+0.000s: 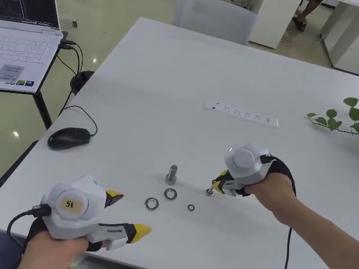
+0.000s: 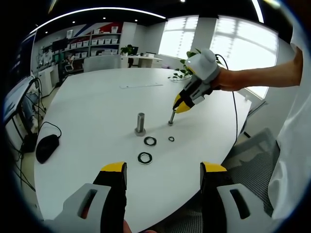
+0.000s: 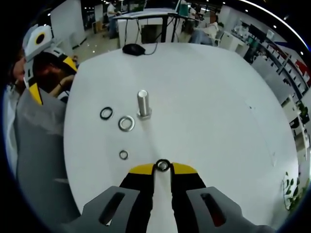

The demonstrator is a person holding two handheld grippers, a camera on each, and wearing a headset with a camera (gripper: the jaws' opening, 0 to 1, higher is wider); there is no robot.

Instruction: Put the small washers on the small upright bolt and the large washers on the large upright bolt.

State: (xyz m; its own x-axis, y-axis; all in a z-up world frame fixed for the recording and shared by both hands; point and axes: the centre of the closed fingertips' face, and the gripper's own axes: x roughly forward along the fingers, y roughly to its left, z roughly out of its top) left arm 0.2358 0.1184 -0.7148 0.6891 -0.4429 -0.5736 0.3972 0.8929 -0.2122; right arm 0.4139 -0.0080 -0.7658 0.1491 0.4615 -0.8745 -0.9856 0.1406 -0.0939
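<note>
The large upright bolt stands mid-table, with two large washers flat in front of it and a small washer loose to their right. The small upright bolt stands just right of that. My right gripper hovers at its top, shut on a small washer pinched between the yellow tips. My left gripper is open and holds nothing, near the table's front edge, left of the washers. In the left gripper view the small bolt sits right under the right gripper's tip.
A black mouse with its cable lies at the left of the table. A white power strip lies further back, a plant at the right edge. A laptop sits on a side desk to the left.
</note>
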